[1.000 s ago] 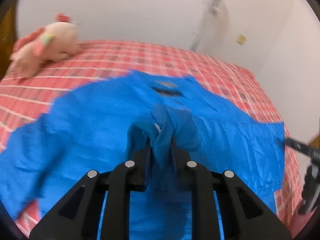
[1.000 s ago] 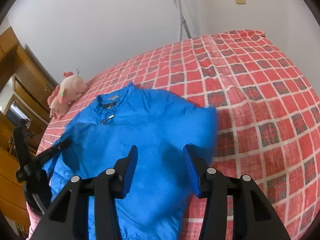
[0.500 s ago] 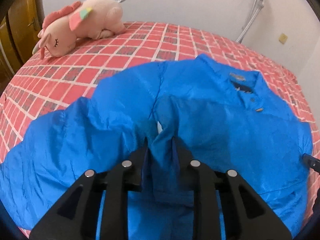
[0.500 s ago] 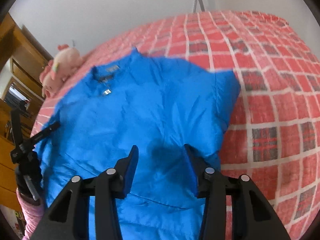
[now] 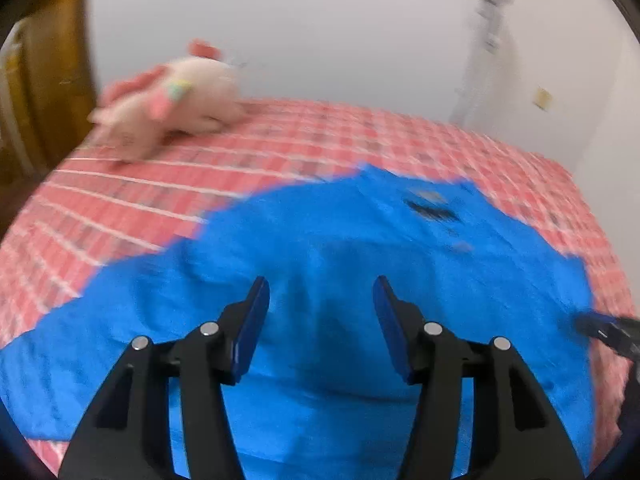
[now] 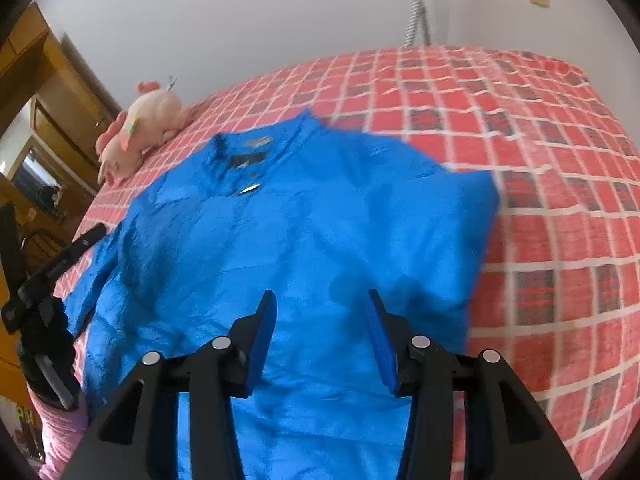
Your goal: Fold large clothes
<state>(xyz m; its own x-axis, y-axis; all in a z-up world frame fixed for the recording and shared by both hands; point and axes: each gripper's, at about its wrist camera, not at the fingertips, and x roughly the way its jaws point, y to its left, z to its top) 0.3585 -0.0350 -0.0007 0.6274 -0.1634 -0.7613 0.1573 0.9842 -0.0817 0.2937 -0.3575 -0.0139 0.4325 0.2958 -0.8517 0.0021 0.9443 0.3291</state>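
A large bright blue shirt (image 5: pixel 340 264) lies spread on the red checked bed, its collar and buttons at the far side; it also shows in the right wrist view (image 6: pixel 304 240). My left gripper (image 5: pixel 320 292) is open and empty, its jaws wide apart above the shirt's near part. My right gripper (image 6: pixel 320 304) is open and empty over the shirt's near edge. The left gripper also shows at the left rim of the right wrist view (image 6: pixel 48 280). The left wrist view is motion-blurred.
A pink plush toy (image 5: pixel 172 100) lies at the far left of the bed (image 6: pixel 540 200); it also shows in the right wrist view (image 6: pixel 140 132). Wooden furniture (image 6: pixel 48 92) stands left of the bed. A white wall with a hanging hose (image 6: pixel 414 4) is behind.
My left gripper has let go of the fold of blue cloth it held and opened wide. The cloth has dropped flat. The right gripper stayed open.
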